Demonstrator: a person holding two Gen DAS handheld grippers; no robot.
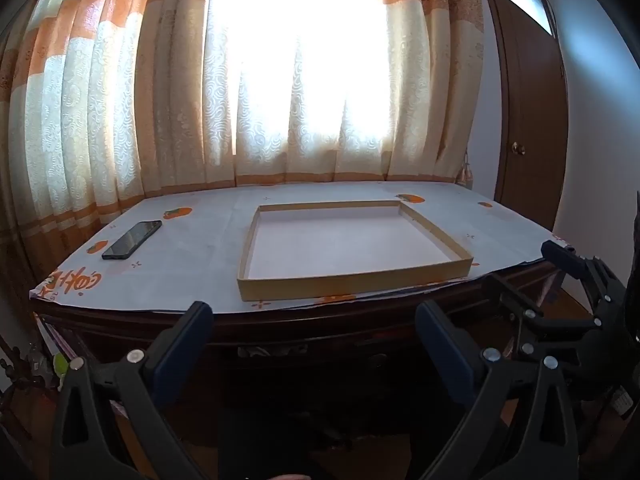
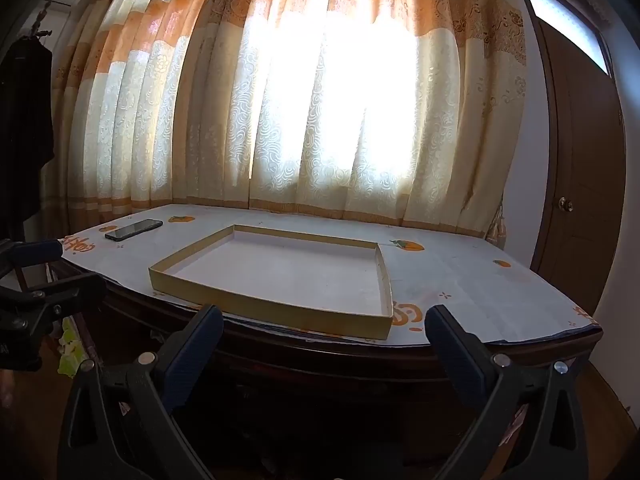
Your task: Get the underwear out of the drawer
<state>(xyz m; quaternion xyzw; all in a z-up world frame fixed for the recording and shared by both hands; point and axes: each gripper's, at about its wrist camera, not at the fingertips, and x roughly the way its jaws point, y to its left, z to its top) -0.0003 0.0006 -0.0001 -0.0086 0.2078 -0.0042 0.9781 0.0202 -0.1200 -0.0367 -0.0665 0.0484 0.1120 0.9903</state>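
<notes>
The desk's dark wooden front (image 1: 320,340) lies in shadow below the tabletop. I cannot make out a drawer line there. A small pale patch (image 1: 272,350) shows in a gap under the top, and no underwear is recognisable. My left gripper (image 1: 314,312) is open and empty, held level with the desk's front edge. My right gripper (image 2: 325,314) is open too, with nothing between its fingers, in front of the same edge further right. Each gripper shows at the side of the other's view, the right gripper (image 1: 532,276) and the left gripper (image 2: 68,268).
A white cloth (image 1: 192,264) with orange prints covers the tabletop. On it lie a shallow empty cardboard tray (image 1: 352,276) at the middle and a black phone (image 1: 132,239) at the left. Curtains (image 1: 280,100) hang behind the desk, and a brown door (image 2: 580,184) stands at the right.
</notes>
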